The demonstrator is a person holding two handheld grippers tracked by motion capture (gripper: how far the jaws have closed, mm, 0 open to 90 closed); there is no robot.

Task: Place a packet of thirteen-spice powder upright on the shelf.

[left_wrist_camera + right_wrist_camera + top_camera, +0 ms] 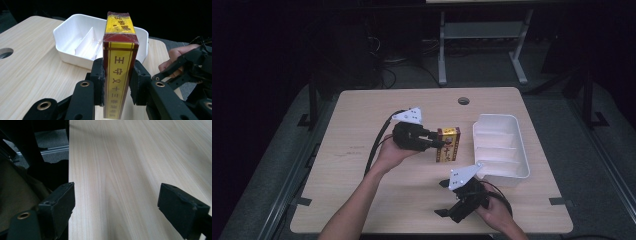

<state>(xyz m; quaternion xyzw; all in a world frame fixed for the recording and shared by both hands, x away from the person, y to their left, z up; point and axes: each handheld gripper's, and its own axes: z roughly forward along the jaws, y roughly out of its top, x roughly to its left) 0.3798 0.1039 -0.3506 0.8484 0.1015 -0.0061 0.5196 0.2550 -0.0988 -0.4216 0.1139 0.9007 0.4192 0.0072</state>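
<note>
A yellow and dark red box [448,144] with printed characters is clamped in my left gripper [437,142] above the middle of the table. In the left gripper view both pads [99,80] press on the narrow sides of the box [119,67], which stands on end. A white divided tray [497,145] sits just right of the box; in the left gripper view the tray [75,37] lies right behind it. My right gripper [446,197] rests near the table's front edge, jaws wide apart with nothing between them [116,205].
The wooden table [362,125] has a round cable hole [463,101] at its far edge. The tray holds several empty compartments. Dark floor and a metal frame [482,45] lie beyond the table. In the right gripper view the table's edge [69,157] runs along the left.
</note>
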